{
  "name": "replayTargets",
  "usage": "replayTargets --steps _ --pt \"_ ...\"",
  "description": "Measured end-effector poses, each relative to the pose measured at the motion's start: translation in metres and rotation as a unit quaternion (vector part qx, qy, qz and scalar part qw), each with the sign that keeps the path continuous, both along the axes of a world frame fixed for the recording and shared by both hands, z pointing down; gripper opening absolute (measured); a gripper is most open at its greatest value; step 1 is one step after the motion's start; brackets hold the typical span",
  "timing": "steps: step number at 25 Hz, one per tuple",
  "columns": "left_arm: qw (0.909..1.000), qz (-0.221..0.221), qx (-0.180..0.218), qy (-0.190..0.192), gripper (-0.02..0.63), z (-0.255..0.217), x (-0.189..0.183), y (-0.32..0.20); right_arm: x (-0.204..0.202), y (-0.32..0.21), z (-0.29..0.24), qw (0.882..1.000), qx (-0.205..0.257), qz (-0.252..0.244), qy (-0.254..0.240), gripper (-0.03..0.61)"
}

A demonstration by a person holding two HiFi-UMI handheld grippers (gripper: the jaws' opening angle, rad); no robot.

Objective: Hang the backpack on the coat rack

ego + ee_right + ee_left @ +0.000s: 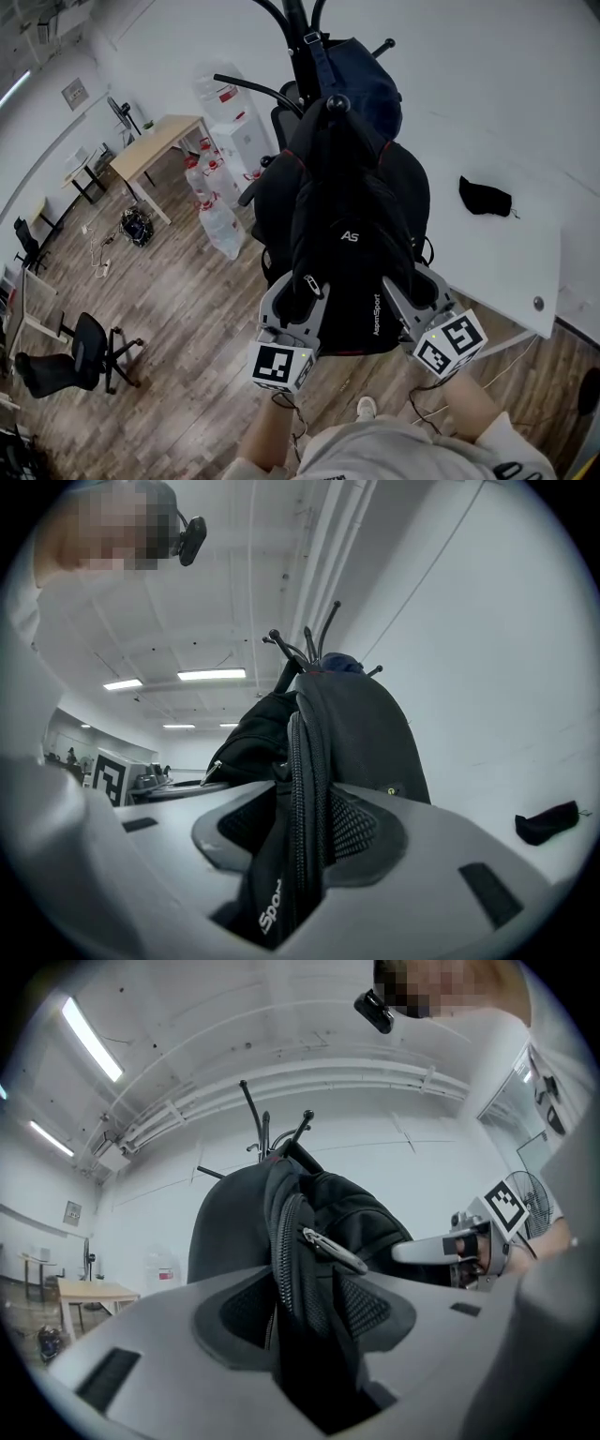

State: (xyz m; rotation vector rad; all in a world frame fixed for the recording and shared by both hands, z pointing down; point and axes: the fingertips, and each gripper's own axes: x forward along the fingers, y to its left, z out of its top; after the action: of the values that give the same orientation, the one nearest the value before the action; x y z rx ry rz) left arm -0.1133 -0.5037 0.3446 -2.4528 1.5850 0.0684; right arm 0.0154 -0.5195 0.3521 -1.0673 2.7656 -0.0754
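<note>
Jaws stand spread on the left hand-held gripper (pixel 295 295) and the right hand-held gripper (pixel 419 292). Each gripper view shows the padded inner faces set apart, with a zippered edge of the black backpack (pixel 352 234) lying loosely in the gap, so neither looks to be pinching it.

The two grippers sit side by side at the lower end of the backpack, left at its left corner and right at its right corner. The backpack itself stretches up and away from them. Its top meets a knobbed hook (pixel 336 101) of the coat rack (pixel 295 23), and it seems to hang there by its own weight. A blue bag (pixel 366 75) sits on the rack just behind it. To the right is a white table (pixel 511 272) with a small black pouch (pixel 485 197) on it.

As a judgement, the hanging looks done, or nearly so. What remains is to draw both grippers clear of the fabric and see that the backpack stays on its hook.
</note>
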Motion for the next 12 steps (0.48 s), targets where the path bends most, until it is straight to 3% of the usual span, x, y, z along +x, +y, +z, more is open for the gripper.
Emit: replayTargets --steps 9,12 --pt "0.9999 0.003 0.005 0.015 0.181 0.002 -0.018 0.055 0.028 0.055 0.009 0.995 0.009 0.096 -0.008 0.166" --pt "0.9996 0.007 0.012 0.023 0.135 0.0 -0.022 0.079 0.032 0.087 0.011 0.992 0.023 0.126 0.004 0.155"
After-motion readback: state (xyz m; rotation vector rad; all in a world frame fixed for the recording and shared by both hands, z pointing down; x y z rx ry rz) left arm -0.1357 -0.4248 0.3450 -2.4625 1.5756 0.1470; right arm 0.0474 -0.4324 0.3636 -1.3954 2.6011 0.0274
